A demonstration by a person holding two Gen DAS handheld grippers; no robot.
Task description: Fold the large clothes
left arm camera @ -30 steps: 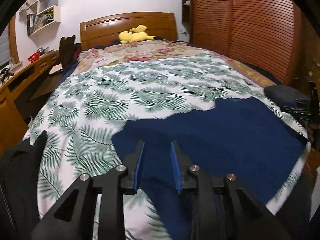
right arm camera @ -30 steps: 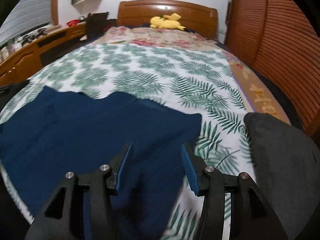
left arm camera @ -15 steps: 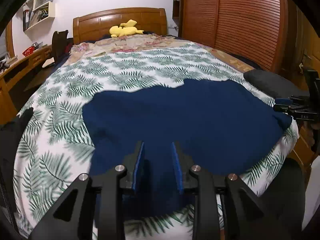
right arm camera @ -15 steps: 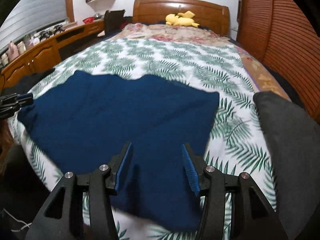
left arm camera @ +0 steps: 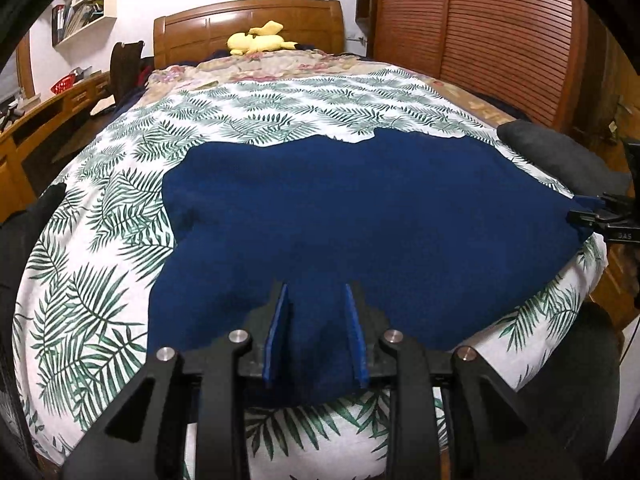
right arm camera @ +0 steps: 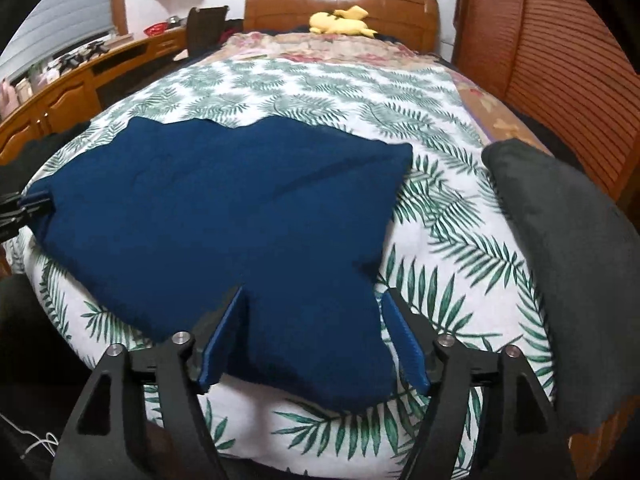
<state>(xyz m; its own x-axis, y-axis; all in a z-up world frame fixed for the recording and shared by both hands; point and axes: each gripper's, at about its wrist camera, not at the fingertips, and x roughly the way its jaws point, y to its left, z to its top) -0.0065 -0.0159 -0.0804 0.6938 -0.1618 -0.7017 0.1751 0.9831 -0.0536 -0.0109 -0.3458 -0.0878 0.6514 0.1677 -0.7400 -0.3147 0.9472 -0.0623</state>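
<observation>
A large navy blue garment (left arm camera: 360, 208) lies spread flat across the near half of a bed with a leaf-print sheet (left arm camera: 100, 240). My left gripper (left arm camera: 316, 288) sits at the garment's near left corner, its pads a narrow gap apart with a bunched fold of navy cloth held between them. The right wrist view shows that left gripper (right arm camera: 28, 204) at the far left edge. At the near right corner of the garment (right arm camera: 224, 208), my right gripper (right arm camera: 315, 292) has its jaws opening. The cloth lies loose between its wide-apart pads. It also shows as the right gripper (left arm camera: 588, 210) in the left wrist view.
A dark grey cushion (right arm camera: 568, 248) lies along the bed's right side. A yellow plush toy (left arm camera: 260, 42) rests by the wooden headboard. Louvred wooden wardrobe doors (left arm camera: 480, 40) stand to the right, and a wooden desk (left arm camera: 24, 128) runs along the left. Black cloth (left arm camera: 24, 232) hangs at the bed's left edge.
The navy garment has come down and spread flat across the bed. Both grippers have drawn back and sunk toward the near edge. The right jaws have widened off the cloth.
</observation>
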